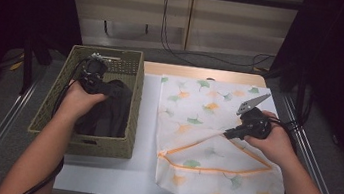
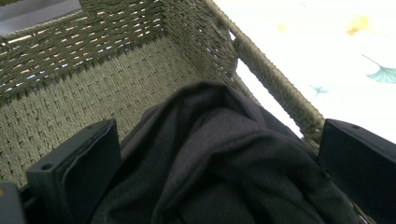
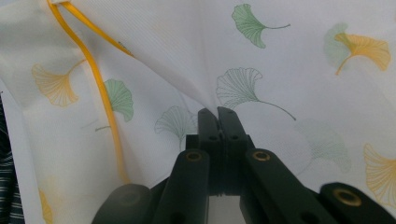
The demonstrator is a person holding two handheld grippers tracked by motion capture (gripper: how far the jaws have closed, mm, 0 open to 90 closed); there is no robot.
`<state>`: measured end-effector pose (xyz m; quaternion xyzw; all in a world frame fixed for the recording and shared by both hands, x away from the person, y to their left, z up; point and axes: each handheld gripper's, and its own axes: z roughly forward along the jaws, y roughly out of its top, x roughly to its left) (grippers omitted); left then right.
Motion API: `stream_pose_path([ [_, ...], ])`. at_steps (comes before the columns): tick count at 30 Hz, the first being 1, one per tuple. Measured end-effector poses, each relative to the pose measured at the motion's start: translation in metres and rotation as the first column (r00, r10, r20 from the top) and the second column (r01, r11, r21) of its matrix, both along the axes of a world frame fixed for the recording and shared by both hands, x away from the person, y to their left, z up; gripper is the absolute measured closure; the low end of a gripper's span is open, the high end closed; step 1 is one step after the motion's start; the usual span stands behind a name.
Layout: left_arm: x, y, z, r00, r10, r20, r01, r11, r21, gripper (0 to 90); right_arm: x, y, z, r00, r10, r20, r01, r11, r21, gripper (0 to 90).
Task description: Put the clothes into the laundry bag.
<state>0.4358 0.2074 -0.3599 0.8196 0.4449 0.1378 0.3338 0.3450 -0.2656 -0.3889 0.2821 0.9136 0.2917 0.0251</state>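
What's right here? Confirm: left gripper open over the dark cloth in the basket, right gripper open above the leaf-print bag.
Wrong on the right gripper: it is shut on the bag, pinching a fold, as the right gripper view shows. The left gripper is indeed open over the cloth in the basket.

- Basket (image 1: 128,66): olive-green weave, around the left gripper (image 2: 210,158).
- Cloth (image 2: 219,154): dark charcoal, plain, between the left gripper's black jaws.
- Bag (image 3: 280,60): white, printed with ginkgo leaves in green, orange and pale grey outline, pinched in the right gripper (image 3: 217,112), which is black.
- Trim (image 3: 100,93): bright orange-yellow band along the bag's opening, to the left of the right gripper's jaws.
- Table (image 1: 146,124): pale grey-white, between basket and bag.
- Plate (image 1: 251,103): grey, on top of the right gripper.
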Motion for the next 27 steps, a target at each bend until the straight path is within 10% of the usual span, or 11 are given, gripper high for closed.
stream_pose_path([
  [8, 0.01, -0.005, -0.007, 0.9998, 0.013, 0.014, -0.013, 0.9999, -0.003, 0.0, 0.0, -0.001, -0.002, 1.0, -0.002, -0.002, 0.002, 1.0, -0.003, 90.0],
  [27, 0.023, -0.01, -0.036, 0.9921, -0.025, -0.123, 0.03, 0.9986, 0.043, 0.0, 0.001, 0.0, -0.003, 0.9999, 0.003, -0.01, -0.003, 1.0, -0.008, 90.0],
])
